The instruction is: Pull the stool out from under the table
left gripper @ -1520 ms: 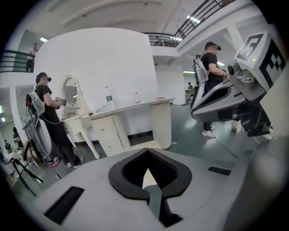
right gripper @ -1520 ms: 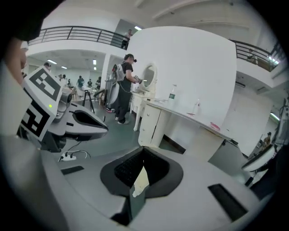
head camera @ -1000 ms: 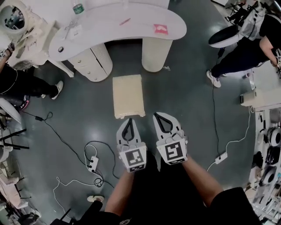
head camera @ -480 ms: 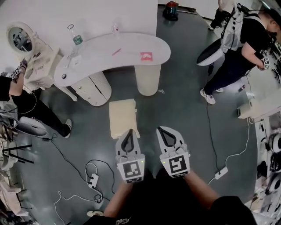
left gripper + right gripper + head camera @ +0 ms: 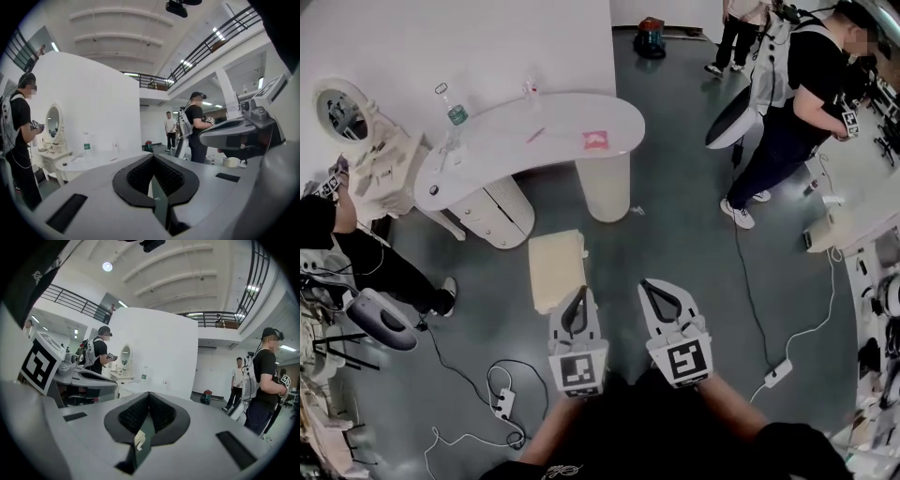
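The cream padded stool (image 5: 553,267) stands on the grey floor, out in front of the white curved table (image 5: 534,141) and apart from its pedestal legs. My left gripper (image 5: 577,292) is held in the air with its tip over the stool's near right corner, jaws shut on nothing. My right gripper (image 5: 654,286) floats beside it, to the right of the stool, also shut and empty. Both point nearly level toward the table. In the left gripper view the closed jaws (image 5: 153,157) face the table top (image 5: 93,161). The right gripper's closed jaws (image 5: 149,393) face the white wall.
A bottle (image 5: 455,112) stands on the table. A mirror vanity (image 5: 342,112) and a person (image 5: 356,253) are at the left. Another person (image 5: 797,103) stands at the right by a white bench (image 5: 853,187). Power strips (image 5: 501,403) (image 5: 776,372) and cables lie on the floor.
Both grippers have risen and drawn back toward me, still shut. The head view has tilted up, showing more wall and room. The stool stays where it was on the floor.
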Action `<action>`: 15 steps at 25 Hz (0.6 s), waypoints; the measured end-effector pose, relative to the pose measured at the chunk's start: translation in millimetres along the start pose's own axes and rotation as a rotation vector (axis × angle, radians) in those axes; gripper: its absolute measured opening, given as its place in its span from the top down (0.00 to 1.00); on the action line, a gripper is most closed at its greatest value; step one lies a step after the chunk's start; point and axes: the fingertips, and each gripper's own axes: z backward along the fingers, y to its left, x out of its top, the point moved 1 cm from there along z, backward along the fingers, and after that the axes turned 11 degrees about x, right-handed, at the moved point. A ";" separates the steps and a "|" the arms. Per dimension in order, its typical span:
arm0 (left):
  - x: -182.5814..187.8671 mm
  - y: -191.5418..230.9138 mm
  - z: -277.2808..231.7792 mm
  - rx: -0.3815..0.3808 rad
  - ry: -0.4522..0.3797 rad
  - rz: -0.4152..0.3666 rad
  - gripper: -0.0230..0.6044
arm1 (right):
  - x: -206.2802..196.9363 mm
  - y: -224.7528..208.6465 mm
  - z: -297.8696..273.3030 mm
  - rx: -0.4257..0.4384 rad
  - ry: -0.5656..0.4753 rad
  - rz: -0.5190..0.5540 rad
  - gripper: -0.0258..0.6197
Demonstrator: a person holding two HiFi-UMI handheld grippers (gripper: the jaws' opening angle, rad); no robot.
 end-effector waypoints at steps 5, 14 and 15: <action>1.3 -8.9 -5.4 -0.013 0.007 -0.001 0.95 | 1.2 0.8 3.6 0.011 -0.009 0.003 0.95; 8.3 -6.6 -0.9 -0.006 -0.013 -0.004 0.95 | 16.4 2.7 2.5 0.021 -0.081 0.022 0.95; 9.2 -6.5 0.0 -0.006 -0.017 -0.005 0.95 | 17.2 3.1 1.8 0.021 -0.079 0.026 0.95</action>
